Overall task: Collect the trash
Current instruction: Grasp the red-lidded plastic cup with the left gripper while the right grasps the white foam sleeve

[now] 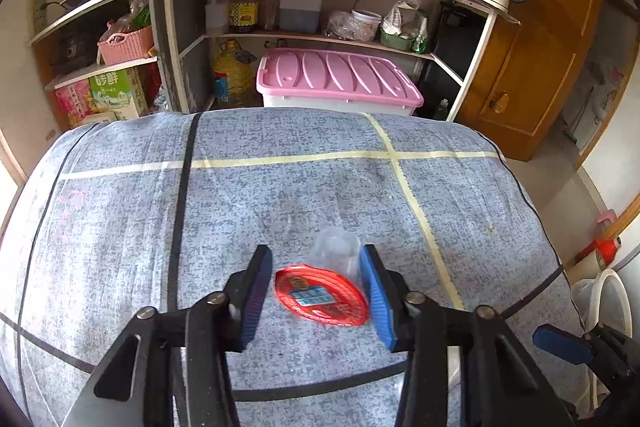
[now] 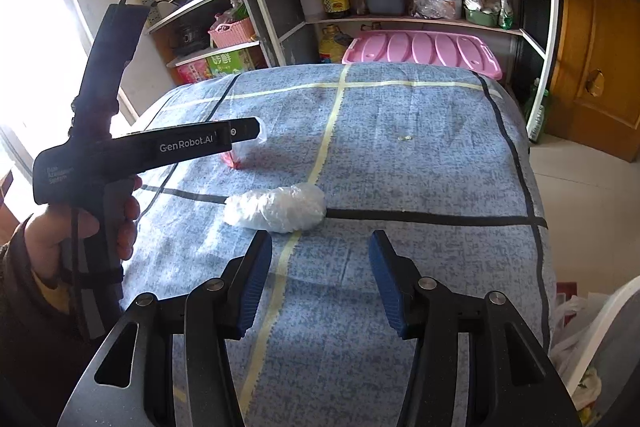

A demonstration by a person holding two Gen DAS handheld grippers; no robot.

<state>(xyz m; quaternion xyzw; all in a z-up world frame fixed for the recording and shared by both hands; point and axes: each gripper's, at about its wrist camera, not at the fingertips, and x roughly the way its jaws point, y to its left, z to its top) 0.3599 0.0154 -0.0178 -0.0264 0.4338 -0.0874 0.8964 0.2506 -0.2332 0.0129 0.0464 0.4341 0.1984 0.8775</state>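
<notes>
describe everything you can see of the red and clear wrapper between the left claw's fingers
The wrapper is thin crinkled plastic film: a red printed part with a small blue and white label, and a clear part bunched up behind it. It lies on the blue patterned tablecloth, between the blue pads of the left claw, whose fingers stand apart on either side. Whether a pad touches it cannot be told. In the right wrist view only its clear top and red edge show past the left claw's body.
</notes>
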